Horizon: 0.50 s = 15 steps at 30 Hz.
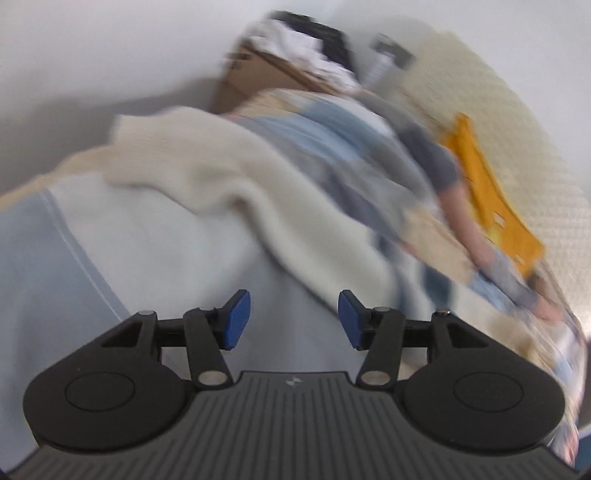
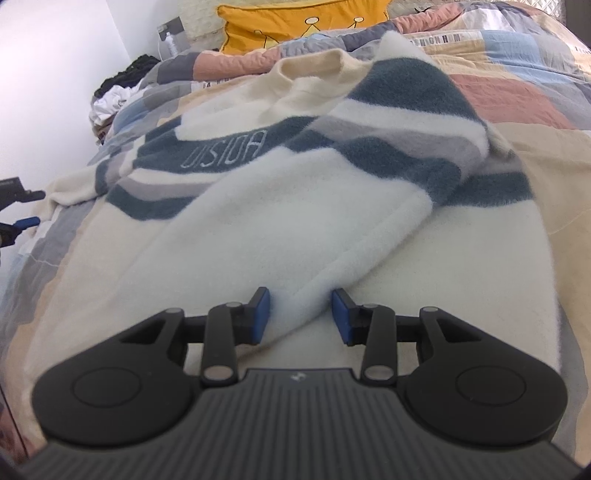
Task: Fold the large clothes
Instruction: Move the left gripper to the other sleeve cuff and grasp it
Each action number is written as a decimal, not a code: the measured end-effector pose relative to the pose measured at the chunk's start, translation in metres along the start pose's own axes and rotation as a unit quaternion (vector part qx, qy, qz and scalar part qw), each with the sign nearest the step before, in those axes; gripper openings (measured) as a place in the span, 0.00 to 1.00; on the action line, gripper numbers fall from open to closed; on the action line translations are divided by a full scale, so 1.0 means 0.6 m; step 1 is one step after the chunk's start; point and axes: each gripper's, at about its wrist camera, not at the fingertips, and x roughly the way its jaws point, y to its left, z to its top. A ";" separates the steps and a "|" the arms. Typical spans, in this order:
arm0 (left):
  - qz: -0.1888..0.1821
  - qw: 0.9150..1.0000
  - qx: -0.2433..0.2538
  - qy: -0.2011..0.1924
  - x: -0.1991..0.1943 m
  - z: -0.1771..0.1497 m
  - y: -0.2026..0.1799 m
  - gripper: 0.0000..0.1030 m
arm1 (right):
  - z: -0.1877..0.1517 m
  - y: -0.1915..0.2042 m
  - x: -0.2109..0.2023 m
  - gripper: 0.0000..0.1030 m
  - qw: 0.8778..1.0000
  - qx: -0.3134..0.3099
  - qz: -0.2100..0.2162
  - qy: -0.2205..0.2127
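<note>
The sweater (image 2: 295,192) lies spread on the quilt (image 2: 517,96) straight ahead of the right claw (image 2: 301,317). It is fluffy and mostly white, with dark teal and grey stripes across the chest, a cream collar at its far end and pale lettering on one teal band. One sleeve (image 2: 314,236) is folded across the body and runs diagonally down toward the claw, its white cuff end lying between the two blue pads (image 2: 261,314), which stand apart on either side of it without clamping it.

Far beyond the claw, past the collar, a yellow pillow (image 2: 295,26) rests at the head of the bed. Off to the claw's far left a heap of dark and white clothes (image 2: 118,92) sits by the wall.

The left claw (image 1: 294,319) is spread wide with nothing between its pads. Its view is badly smeared; ahead of it a cream-white fold, probably the sweater's edge (image 1: 221,177), lies over the quilt, with a cardboard box (image 1: 258,74) farther ahead.
</note>
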 end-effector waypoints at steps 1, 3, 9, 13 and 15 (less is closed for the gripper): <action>-0.005 1.000 -0.024 0.000 0.016 0.012 0.021 0.60 | 0.001 0.004 0.003 0.40 1.000 -0.002 -0.003 0.000; -0.022 0.996 -0.085 -0.003 0.049 0.028 0.064 0.59 | 0.004 0.013 0.008 0.40 1.000 -0.010 -0.012 0.000; -0.042 0.978 -0.197 -0.058 0.118 0.087 0.133 0.60 | 0.008 0.023 0.020 0.40 1.000 -0.004 -0.030 0.002; -0.018 0.981 -0.173 -0.083 0.143 0.127 0.135 0.60 | 0.014 0.029 0.026 0.41 0.999 -0.002 -0.043 0.006; -0.005 0.987 -0.139 -0.086 0.155 0.147 0.135 0.60 | 0.018 0.032 0.029 0.40 0.999 0.005 -0.049 0.008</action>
